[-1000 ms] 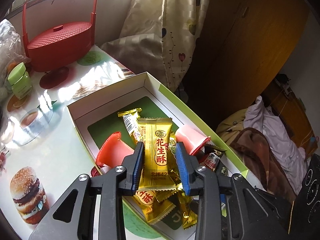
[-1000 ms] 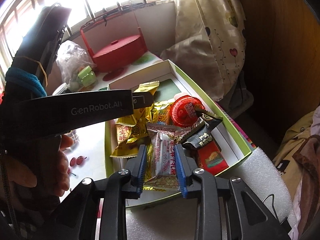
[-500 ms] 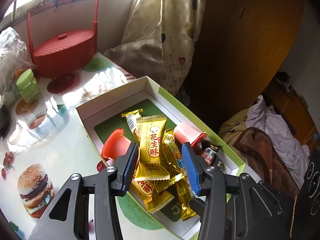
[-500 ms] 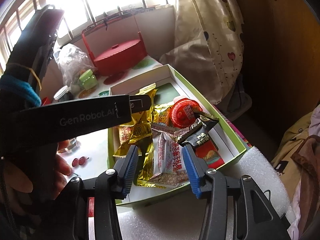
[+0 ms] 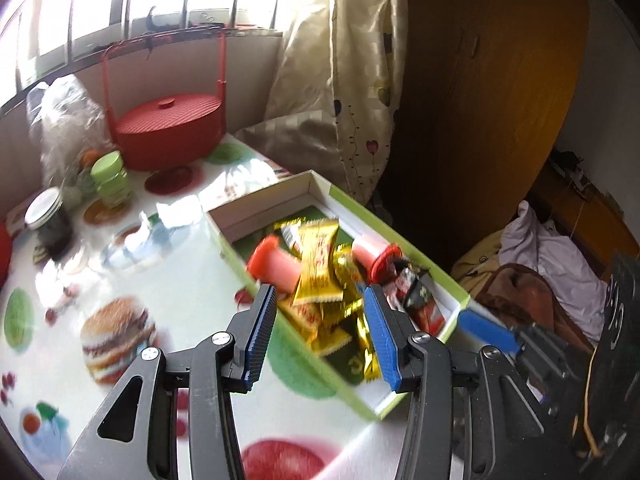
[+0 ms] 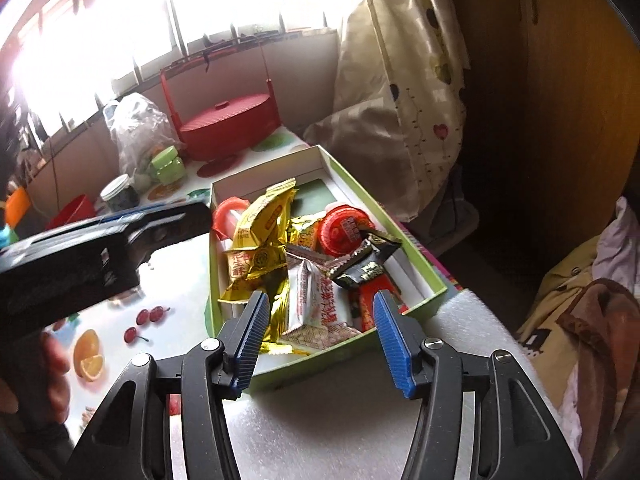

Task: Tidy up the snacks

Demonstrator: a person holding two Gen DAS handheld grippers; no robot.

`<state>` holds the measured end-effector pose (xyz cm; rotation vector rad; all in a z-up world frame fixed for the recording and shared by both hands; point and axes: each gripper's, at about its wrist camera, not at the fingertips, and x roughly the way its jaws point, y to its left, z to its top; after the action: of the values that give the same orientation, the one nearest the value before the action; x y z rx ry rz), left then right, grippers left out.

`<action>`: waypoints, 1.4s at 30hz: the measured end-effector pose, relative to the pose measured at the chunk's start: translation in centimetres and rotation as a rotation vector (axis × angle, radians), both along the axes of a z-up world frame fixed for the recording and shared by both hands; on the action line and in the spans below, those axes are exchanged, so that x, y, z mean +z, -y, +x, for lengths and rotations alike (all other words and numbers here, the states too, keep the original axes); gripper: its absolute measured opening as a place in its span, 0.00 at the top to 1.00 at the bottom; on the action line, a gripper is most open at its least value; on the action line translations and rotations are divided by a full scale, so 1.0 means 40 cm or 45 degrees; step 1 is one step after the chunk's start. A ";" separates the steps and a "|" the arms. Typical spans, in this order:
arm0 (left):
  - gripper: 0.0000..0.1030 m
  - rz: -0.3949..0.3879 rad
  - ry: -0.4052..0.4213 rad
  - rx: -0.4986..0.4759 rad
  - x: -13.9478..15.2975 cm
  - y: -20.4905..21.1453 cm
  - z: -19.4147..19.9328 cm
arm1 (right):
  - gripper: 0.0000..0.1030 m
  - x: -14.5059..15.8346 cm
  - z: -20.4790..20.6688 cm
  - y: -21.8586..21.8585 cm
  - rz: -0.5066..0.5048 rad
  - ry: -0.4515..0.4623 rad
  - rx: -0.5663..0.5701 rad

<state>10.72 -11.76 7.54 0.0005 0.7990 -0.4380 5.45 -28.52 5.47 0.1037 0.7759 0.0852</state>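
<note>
A green-rimmed white box (image 5: 404, 242) on the table holds several snacks. Among them are a gold packet (image 5: 318, 264), two pink jelly cups (image 5: 276, 266) and a dark wrapper (image 5: 414, 288). My left gripper (image 5: 319, 296) hangs open above the box's near end, and no pad touches anything. In the right wrist view the same box (image 6: 420, 256) shows a white packet (image 6: 316, 300), gold packets (image 6: 264, 216), a red cup lid (image 6: 346, 228) and a black packet (image 6: 366, 266). My right gripper (image 6: 321, 298) is opening above the white packet, clear of it.
A red lidded basket (image 5: 168, 132), a green jar (image 5: 110, 178), a dark jar (image 5: 50, 220) and a plastic bag (image 5: 64, 120) stand at the table's far side. White foam (image 6: 360, 400) lies before the box. Curtain (image 5: 340, 80) and bedding (image 5: 552, 264) are to the right.
Both grippers went from shut on packets to open. The gold packet and the white packet now lie in the box. Both grippers pulled back and up, the left one further.
</note>
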 end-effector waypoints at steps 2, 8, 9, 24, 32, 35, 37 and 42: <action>0.54 0.026 0.012 0.031 -0.007 -0.015 -0.027 | 0.47 0.005 -0.014 -0.002 -0.020 0.014 -0.009; 0.47 0.055 -0.022 0.086 -0.055 -0.058 -0.095 | 0.47 0.000 -0.056 -0.013 -0.047 0.006 -0.012; 0.47 0.054 -0.031 0.080 -0.064 -0.064 -0.105 | 0.47 -0.001 -0.058 -0.016 -0.048 0.004 -0.013; 0.47 0.112 -0.140 0.142 -0.169 -0.088 -0.187 | 0.44 -0.065 -0.124 -0.054 -0.130 -0.079 0.010; 0.47 0.130 -0.162 0.161 -0.196 -0.094 -0.194 | 0.42 -0.104 -0.128 -0.058 -0.138 -0.120 0.013; 0.46 0.132 -0.153 0.162 -0.200 -0.092 -0.196 | 0.39 -0.107 -0.128 -0.061 -0.142 -0.112 0.017; 0.46 0.132 -0.150 0.164 -0.201 -0.092 -0.198 | 0.38 -0.110 -0.128 -0.064 -0.145 -0.110 0.011; 0.46 0.109 -0.149 0.162 -0.201 -0.097 -0.199 | 0.38 -0.113 -0.131 -0.069 -0.161 -0.097 0.001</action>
<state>2.76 -7.88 -0.48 0.0033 0.9270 -0.2851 0.20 -25.77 0.95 -0.0136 0.8554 0.0330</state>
